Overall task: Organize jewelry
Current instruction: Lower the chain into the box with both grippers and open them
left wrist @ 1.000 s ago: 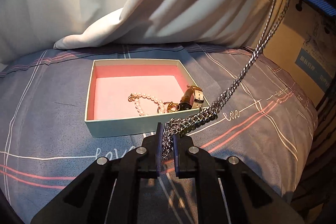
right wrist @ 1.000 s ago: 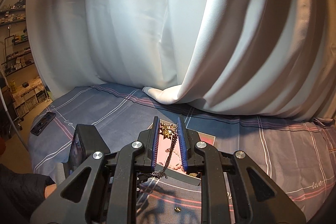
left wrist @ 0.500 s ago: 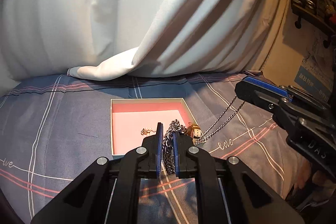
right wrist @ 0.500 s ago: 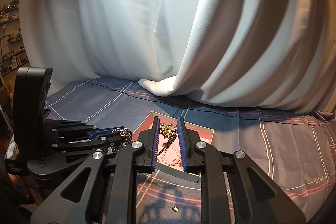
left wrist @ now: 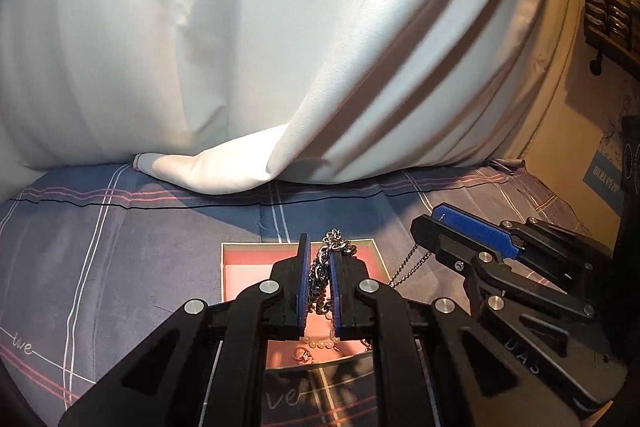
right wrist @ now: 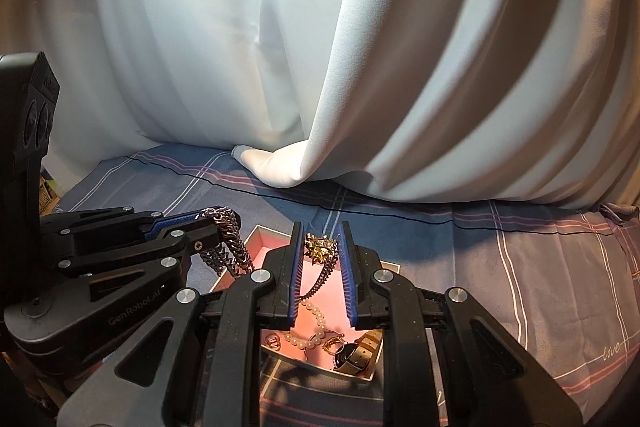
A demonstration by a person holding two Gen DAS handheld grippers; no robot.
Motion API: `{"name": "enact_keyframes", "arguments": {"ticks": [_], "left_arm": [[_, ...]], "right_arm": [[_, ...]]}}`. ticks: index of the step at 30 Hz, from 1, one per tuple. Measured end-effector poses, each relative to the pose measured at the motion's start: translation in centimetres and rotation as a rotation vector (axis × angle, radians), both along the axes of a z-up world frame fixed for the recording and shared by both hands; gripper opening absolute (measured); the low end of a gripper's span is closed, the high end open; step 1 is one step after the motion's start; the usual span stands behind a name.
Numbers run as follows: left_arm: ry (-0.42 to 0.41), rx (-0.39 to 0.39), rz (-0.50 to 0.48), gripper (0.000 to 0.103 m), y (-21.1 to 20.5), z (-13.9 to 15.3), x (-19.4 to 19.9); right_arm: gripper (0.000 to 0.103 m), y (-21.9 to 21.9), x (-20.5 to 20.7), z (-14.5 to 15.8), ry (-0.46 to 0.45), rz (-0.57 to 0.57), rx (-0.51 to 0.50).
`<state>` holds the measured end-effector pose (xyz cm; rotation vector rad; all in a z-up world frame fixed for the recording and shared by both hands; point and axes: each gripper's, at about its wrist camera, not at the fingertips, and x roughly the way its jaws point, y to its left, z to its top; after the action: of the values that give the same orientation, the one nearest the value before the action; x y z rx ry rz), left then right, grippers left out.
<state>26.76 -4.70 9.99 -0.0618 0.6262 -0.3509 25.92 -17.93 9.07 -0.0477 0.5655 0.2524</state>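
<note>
Both grippers hold chain over the box.

Left view: left gripper, nearly closed, pinches the chain above the box; bare bedsheet lies leftward.
Right view: right gripper clamps the chain's gold end over the pink interior; curtain bounds the back.

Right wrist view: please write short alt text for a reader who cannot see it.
The right gripper pinches the gold ornament end of a silver metal chain above an open pink-lined box holding a white pearl strand and a gold wristwatch. At left, the left gripper holds the bunched silver chain over grey plaid bedding.
</note>
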Motion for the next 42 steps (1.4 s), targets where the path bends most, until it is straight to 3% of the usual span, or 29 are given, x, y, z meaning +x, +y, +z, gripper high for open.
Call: {"name": "enact_keyframes", "arguments": {"ticks": [28, 39, 40, 42], "left_arm": [[0.136, 0.051, 0.072, 0.009, 0.3, -5.3, 4.6], [0.230, 0.056, 0.072, 0.009, 0.4, -7.5, 5.9], [0.253, 0.058, 0.067, 0.013, 0.4, -7.8, 6.0], [0.270, 0.095, 0.100, 0.028, 0.6, -8.1, 6.0]], "right_arm": [[0.018, 1.7, 4.6, -5.0, 0.156, 0.009, -0.070], [0.019, 1.9, 6.0, -7.7, 0.244, 0.008, -0.101], [0.034, 2.0, 6.1, -8.0, 0.258, 0.001, -0.121], [0.049, 1.7, 5.8, -8.1, 0.230, -0.049, -0.178]]}}
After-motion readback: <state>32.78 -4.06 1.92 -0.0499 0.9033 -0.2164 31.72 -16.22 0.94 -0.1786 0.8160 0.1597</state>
